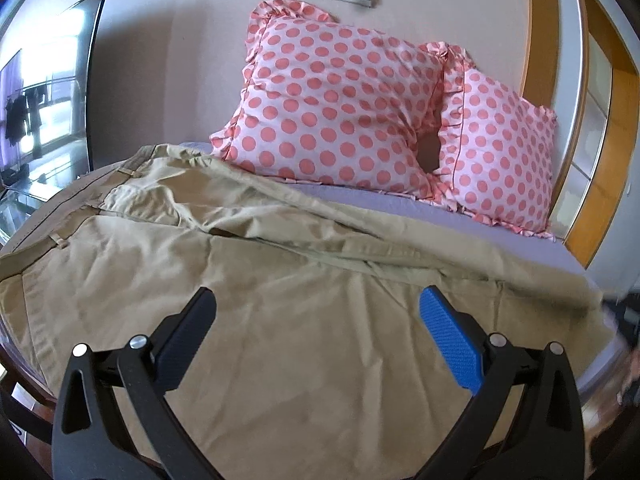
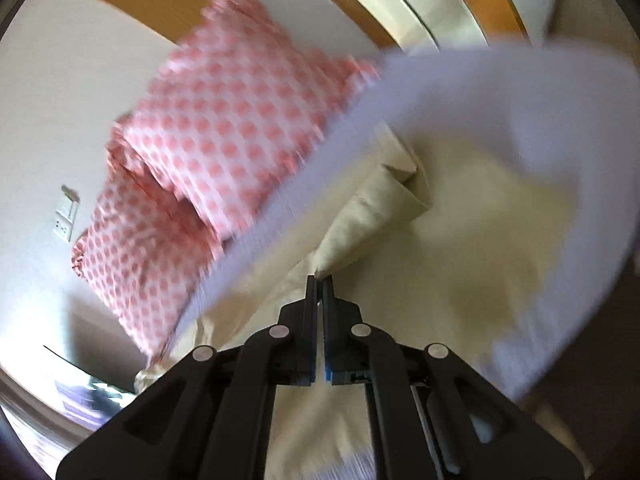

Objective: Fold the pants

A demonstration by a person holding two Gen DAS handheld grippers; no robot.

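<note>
Khaki pants (image 1: pixel 248 264) lie spread across the bed, waistband at the left, legs running right. My left gripper (image 1: pixel 318 300) is open and empty, hovering just above the pants' near part. In the blurred right wrist view my right gripper (image 2: pixel 319 278) is shut on a pinched bit of the pants (image 2: pixel 376 204), whose leg end stands folded up in front of the fingertips.
Two pink polka-dot pillows (image 1: pixel 332 96) lean on the wall at the back of the lavender bed sheet (image 1: pixel 400 204). A dark glass cabinet (image 1: pixel 48 92) stands at the left. A wooden door frame (image 1: pixel 540 28) is at the right.
</note>
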